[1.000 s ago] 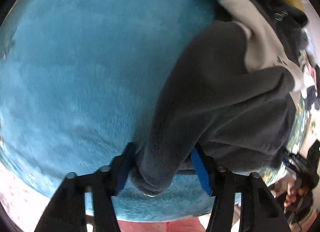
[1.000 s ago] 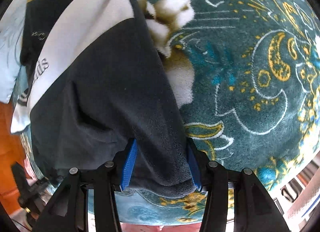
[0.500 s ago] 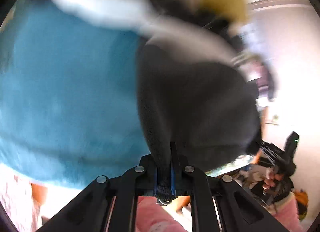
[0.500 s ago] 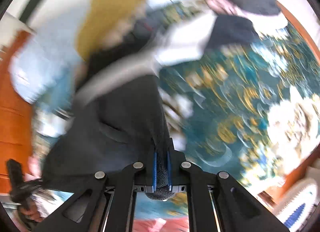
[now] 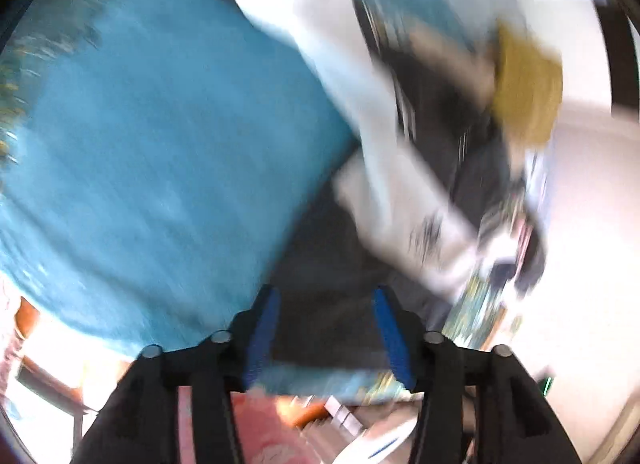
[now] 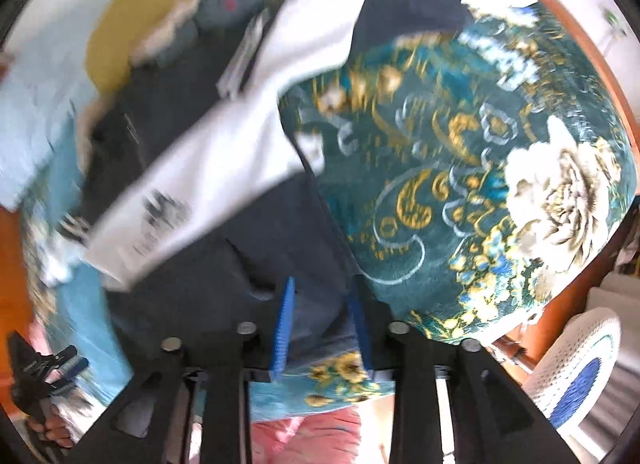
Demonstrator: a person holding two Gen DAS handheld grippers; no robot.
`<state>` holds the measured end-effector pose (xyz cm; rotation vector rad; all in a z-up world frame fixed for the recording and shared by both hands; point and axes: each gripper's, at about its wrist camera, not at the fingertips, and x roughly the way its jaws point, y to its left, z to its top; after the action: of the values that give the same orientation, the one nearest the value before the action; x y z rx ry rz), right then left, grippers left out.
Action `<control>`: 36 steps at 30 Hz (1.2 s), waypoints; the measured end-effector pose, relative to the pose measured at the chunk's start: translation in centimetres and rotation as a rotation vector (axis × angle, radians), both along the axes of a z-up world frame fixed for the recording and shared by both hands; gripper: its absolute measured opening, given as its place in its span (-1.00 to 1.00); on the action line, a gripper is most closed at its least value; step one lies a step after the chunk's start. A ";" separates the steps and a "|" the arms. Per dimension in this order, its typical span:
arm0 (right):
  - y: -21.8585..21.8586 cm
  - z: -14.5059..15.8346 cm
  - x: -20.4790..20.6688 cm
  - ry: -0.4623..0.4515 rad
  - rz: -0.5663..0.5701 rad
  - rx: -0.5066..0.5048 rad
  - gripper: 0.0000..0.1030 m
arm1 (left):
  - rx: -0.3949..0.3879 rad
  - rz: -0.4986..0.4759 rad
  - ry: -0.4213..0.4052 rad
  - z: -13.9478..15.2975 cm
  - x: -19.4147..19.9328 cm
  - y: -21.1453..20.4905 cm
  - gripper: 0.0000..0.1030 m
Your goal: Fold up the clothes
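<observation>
A dark grey and white fleece jacket (image 5: 400,199) lies on a bed; both views are motion-blurred. In the left wrist view my left gripper (image 5: 326,332) is open, its blue pads (image 5: 264,328) either side of the jacket's dark hem (image 5: 324,304). In the right wrist view the jacket (image 6: 224,167) spreads left of centre. My right gripper (image 6: 322,328) is open, its blue pads (image 6: 285,328) straddling the dark hem edge (image 6: 316,296). Neither gripper holds the cloth.
A plain teal blanket (image 5: 140,143) covers the bed on the left. A teal blanket with gold and white flowers (image 6: 500,167) lies on the right. A mustard cloth (image 5: 528,83) and pale blue cloth (image 6: 28,111) lie beyond the jacket. A white woven stool (image 6: 576,368) stands beside the bed.
Both grippers pinched the jacket's hem half a second ago. Both have since opened, letting the hem go, and the jacket now lies flatter on the bed.
</observation>
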<state>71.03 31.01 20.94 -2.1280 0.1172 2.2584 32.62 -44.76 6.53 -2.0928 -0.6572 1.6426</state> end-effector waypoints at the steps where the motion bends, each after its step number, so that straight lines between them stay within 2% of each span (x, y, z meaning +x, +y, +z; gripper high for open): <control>1: -0.7 1.1 -0.1 0.018 -0.008 -0.006 -0.32 | -0.013 0.087 0.016 0.0 -1.9 -1.2 0.08; 2: -1.1 1.9 -0.4 0.028 -0.008 -0.003 -0.32 | -0.026 0.174 0.032 0.0 -3.8 -2.4 0.09; 4: -1.7 3.3 -0.1 0.040 -0.003 0.012 -0.30 | -0.023 0.341 0.012 -0.8 -6.7 -6.3 0.09; 7: -2.3 3.5 -0.2 0.029 0.014 0.031 -0.29 | 0.021 0.659 -0.041 -2.7 -9.9 -12.9 0.09; 10: -3.0 3.3 -0.5 0.013 0.033 0.049 -0.28 | 0.019 0.802 -0.064 -4.3 -12.2 -15.5 0.12; 12: -3.4 3.2 -0.7 0.002 0.045 0.061 -0.28 | 0.010 0.827 -0.068 -4.8 -13.9 -16.5 0.15; 14: -3.9 3.0 -0.8 -0.010 0.058 0.073 -0.27 | -0.005 0.818 -0.072 -5.2 -15.5 -16.7 0.15; 15: -4.1 3.0 -0.9 -0.015 0.064 0.078 -0.27 | -0.023 0.810 -0.078 -6.0 -15.4 -14.4 0.15; 17: -4.5 2.8 -1.1 -0.026 0.076 0.090 -0.26 | -0.061 0.795 -0.086 -6.1 -15.4 -13.0 0.10; 19: -4.8 2.9 -1.5 -0.032 0.076 0.091 -0.26 | -0.108 0.786 -0.081 -5.6 -15.5 -11.8 -0.47; 20: -5.0 3.1 -1.8 -0.031 0.074 0.089 -0.26 | -0.138 0.784 -0.078 -5.2 -15.5 -11.4 -0.85; 27: -4.9 4.1 -2.9 -0.013 0.087 0.060 -0.26 | -0.139 0.722 0.126 1.9 -15.0 -7.3 -0.90; 29: -4.0 4.0 -2.9 -0.016 0.073 0.053 -0.26 | -0.202 0.632 0.176 3.1 -17.4 -1.6 -0.89; 32: -2.1 3.4 -3.2 -0.031 0.031 0.037 -0.26 | -0.254 0.510 0.160 4.3 -18.2 4.6 -0.86; 34: -0.8 2.8 -3.5 -0.042 -0.001 0.025 -0.26 | -0.278 0.410 0.147 2.1 -20.0 9.4 -0.84; 36: 0.4 2.3 -3.9 -0.052 -0.027 0.015 -0.26 | -0.304 0.328 0.097 -0.3 -20.4 12.7 -0.81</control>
<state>67.16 31.40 23.27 -2.1626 0.1269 2.1801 12.27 -32.08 6.28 -2.1798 -0.7940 2.1270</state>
